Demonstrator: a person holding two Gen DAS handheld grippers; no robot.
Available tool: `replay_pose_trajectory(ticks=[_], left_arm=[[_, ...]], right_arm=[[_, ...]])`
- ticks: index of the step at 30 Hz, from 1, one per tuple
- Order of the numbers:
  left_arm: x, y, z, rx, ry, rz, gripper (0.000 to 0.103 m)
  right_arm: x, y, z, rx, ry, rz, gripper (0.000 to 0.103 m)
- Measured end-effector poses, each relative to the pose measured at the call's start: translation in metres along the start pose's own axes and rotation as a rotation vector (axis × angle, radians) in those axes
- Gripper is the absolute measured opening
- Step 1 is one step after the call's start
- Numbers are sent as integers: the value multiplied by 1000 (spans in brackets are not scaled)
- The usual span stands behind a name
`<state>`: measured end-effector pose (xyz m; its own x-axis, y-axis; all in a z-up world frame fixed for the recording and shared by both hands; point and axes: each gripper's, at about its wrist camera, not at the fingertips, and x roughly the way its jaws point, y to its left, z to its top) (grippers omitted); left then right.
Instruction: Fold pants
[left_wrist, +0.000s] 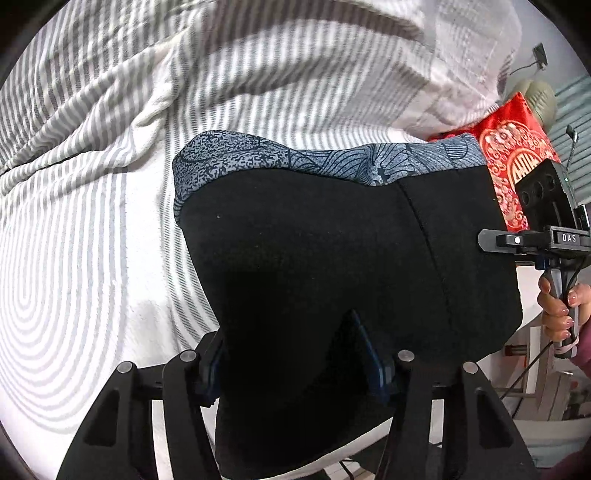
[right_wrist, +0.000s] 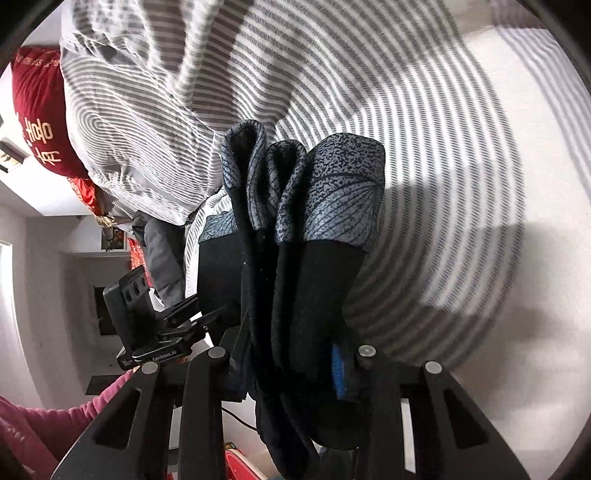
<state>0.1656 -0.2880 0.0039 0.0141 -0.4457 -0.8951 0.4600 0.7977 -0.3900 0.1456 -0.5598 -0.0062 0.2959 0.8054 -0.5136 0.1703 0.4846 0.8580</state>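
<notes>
The black pants (left_wrist: 314, 266) with a grey-blue patterned waistband (left_wrist: 332, 158) hang folded in the air above the striped bed. My left gripper (left_wrist: 295, 369) is shut on the pants' black fabric, which drapes over its fingers. My right gripper (right_wrist: 291, 365) is shut on the bunched layers of the same pants (right_wrist: 295, 258), whose patterned band (right_wrist: 332, 192) points away from me. The right gripper's body (left_wrist: 543, 221) shows at the right edge of the left wrist view, and the left gripper's body (right_wrist: 147, 314) shows at the left of the right wrist view.
A white and grey striped blanket (left_wrist: 92, 240) covers the bed, rumpled at the back (left_wrist: 258, 55). A red embroidered cushion (left_wrist: 513, 147) lies at the bed's far side, also seen in the right wrist view (right_wrist: 37, 110). Room furniture (right_wrist: 55, 258) stands beyond the bed.
</notes>
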Motion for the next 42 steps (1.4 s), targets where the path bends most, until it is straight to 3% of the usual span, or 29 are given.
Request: replay_pose_trajectory(ticks=[7, 15, 17, 22, 28, 30, 32, 33, 34, 37, 42], left_arm=[[21, -30, -23, -18, 17, 10, 60], [32, -39, -38, -17, -17, 136, 61], [32, -39, -40, -14, -18, 171, 74], [24, -43, -32, -4, -47, 232, 74], [-3, -49, -18, 6, -112, 291, 74], [-6, -54, -9, 12, -128, 303, 74], [-2, -63, 3, 22, -136, 314, 74], [0, -66, 8, 23, -138, 318, 74], [2, -69, 13, 22, -140, 324, 74], [4, -67, 21, 14, -140, 331, 74], [27, -64, 26, 14, -116, 351, 74]], right_arm=[[-19, -33, -33, 39, 0, -32, 35], [-12, -65, -51, 85, -35, -81, 41], [-11, -65, -51, 92, -32, -116, 49], [-17, -63, -52, 122, -19, -268, 78], [-42, -39, -55, 110, -109, -467, 79], [-47, -27, -53, 86, -142, -488, 79], [-51, -11, -48, 46, -184, -493, 76], [-51, -5, -45, 29, -196, -496, 60], [-48, 2, -41, 5, -197, -500, 37], [-36, 9, -30, -26, -190, -496, 15], [-18, 13, -20, -70, -175, -518, 15]])
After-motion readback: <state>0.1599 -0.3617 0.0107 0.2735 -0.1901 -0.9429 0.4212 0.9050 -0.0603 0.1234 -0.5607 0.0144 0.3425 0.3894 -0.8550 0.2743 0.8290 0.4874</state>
